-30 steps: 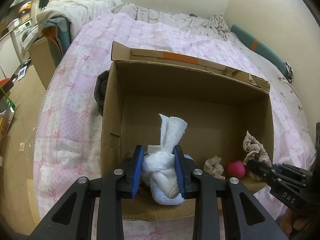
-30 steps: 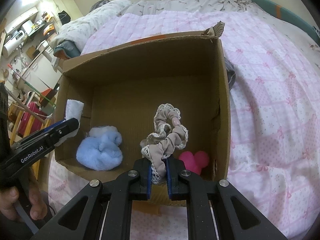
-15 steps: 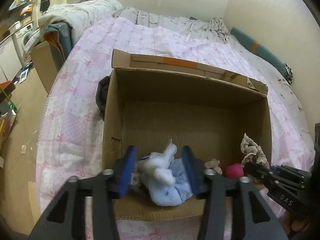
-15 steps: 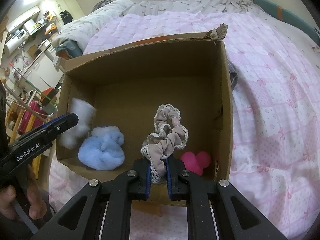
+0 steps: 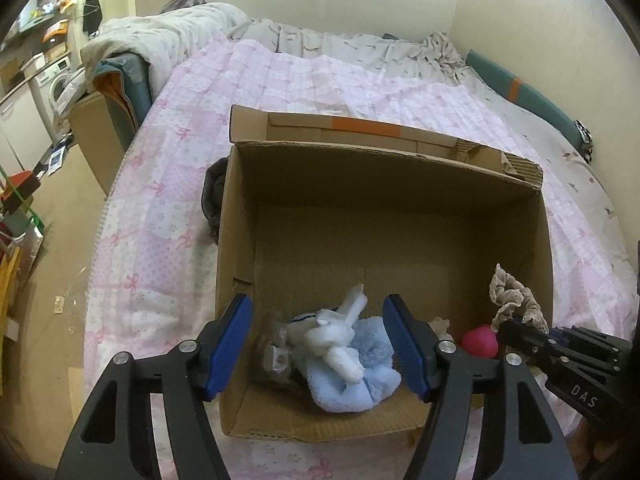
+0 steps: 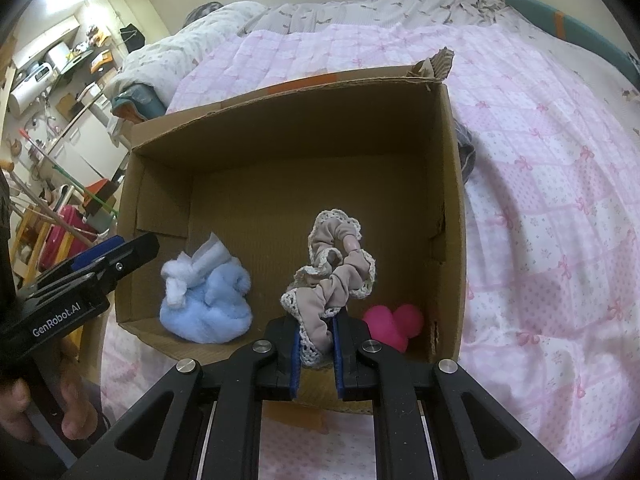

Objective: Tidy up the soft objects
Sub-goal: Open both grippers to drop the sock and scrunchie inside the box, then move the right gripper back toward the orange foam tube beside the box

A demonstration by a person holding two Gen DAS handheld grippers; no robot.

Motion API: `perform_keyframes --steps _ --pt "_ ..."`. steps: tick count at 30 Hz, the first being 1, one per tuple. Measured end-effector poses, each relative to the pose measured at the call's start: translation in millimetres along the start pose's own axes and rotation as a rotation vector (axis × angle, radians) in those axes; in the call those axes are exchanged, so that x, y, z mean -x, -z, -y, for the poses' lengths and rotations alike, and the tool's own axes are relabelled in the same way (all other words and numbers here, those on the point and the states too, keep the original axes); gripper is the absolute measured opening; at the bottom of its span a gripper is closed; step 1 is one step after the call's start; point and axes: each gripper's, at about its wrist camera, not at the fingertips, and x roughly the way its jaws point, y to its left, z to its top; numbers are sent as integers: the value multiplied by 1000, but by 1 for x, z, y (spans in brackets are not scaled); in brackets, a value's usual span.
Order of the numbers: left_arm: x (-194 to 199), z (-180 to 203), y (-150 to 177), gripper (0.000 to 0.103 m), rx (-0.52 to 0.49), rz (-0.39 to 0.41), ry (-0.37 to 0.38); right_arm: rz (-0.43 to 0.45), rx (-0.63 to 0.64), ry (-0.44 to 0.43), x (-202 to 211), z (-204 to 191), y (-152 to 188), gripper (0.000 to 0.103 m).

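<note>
Cardboard walls of an open box [image 5: 236, 248] stand on a bed with a pink quilt [image 6: 540, 184]. Inside, near the front left corner, a white knotted cloth [image 5: 334, 334] lies on a light blue fluffy cloth [image 6: 204, 312]. The left gripper [image 5: 320, 344] is above them; its jaws have just been opening and now stand apart, touching neither. The right gripper [image 6: 316, 350] has its jaws clamped on a beige lace-edged scrunchie [image 6: 336, 268], beside a pink soft toy [image 6: 394, 322].

L black two-finger gripper w/ blue pads [image 5: 318, 342] – jaws just been opening, nothing gripped. R black gripper [image 6: 316, 346] – clamped on beige lace-trimmed scrunchie [image 6: 334, 276].
</note>
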Motion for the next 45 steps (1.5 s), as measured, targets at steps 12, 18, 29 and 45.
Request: perform_keyframes --steps 12,18,29,45 --pt "7 -6 3 65 16 8 -17 56 -91 -28 14 11 -3 79" --pt "17 -12 7 65 22 12 -30 55 -119 -21 19 15 -2 79" --pt "38 -23 25 65 39 19 -58 65 -122 4 33 14 11 79" --pt "50 -29 63 65 27 -30 -102 37 -169 27 47 16 48 79"
